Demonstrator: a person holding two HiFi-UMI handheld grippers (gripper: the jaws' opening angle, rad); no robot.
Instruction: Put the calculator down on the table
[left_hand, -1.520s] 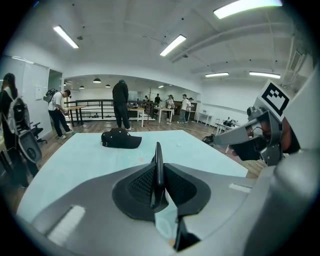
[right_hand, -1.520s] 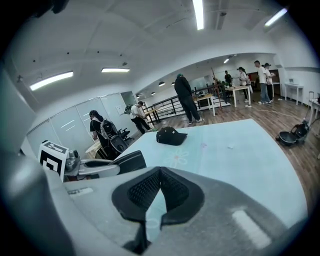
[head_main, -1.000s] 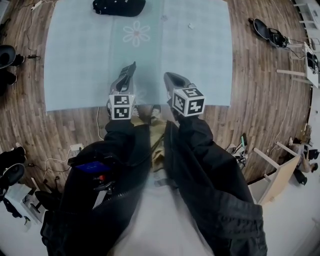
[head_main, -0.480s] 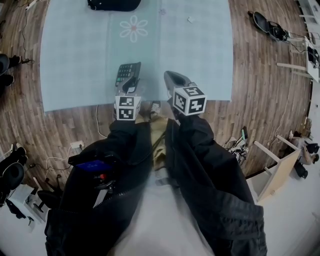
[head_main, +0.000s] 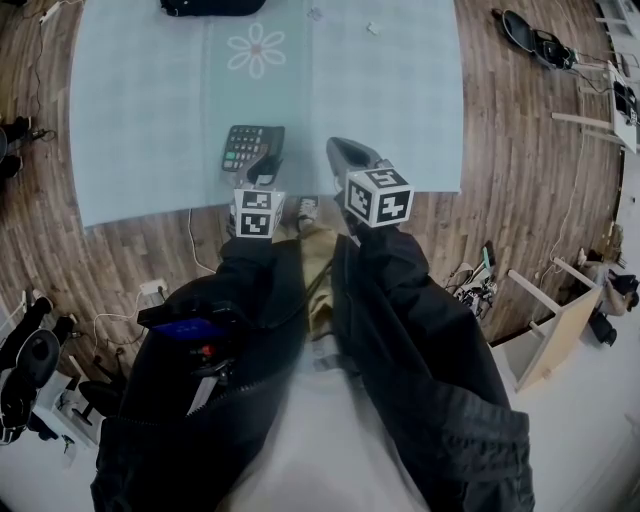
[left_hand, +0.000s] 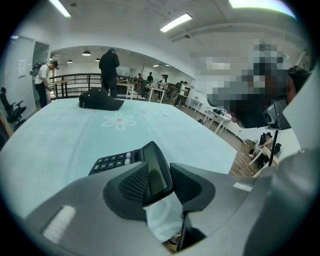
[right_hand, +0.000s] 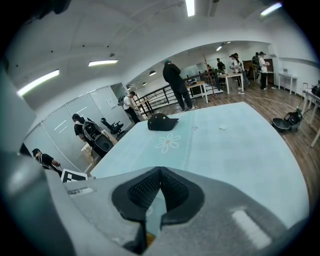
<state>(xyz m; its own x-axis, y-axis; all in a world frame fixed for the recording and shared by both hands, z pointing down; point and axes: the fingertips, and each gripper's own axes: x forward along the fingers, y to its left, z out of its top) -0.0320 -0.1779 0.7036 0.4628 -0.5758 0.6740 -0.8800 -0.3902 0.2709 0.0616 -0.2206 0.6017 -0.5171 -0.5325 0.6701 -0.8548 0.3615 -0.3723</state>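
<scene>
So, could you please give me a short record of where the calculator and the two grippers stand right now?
calculator: lies keys up on the pale tablecloth, its near end between the left gripper's jaws
left gripper: jaws apart, have just been opening; a gap shows beside the calculator, so it is not clamped
right gripper: jaws together, nothing between them
other things: black bag at the far end; flower print on the cloth
task state: calculator looks set down and let go, with the jaws not yet drawn away

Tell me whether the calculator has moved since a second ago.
Yes. The calculator has come down from tilted on edge to flat on the teal cloth, slightly farther from the flower print.
</scene>
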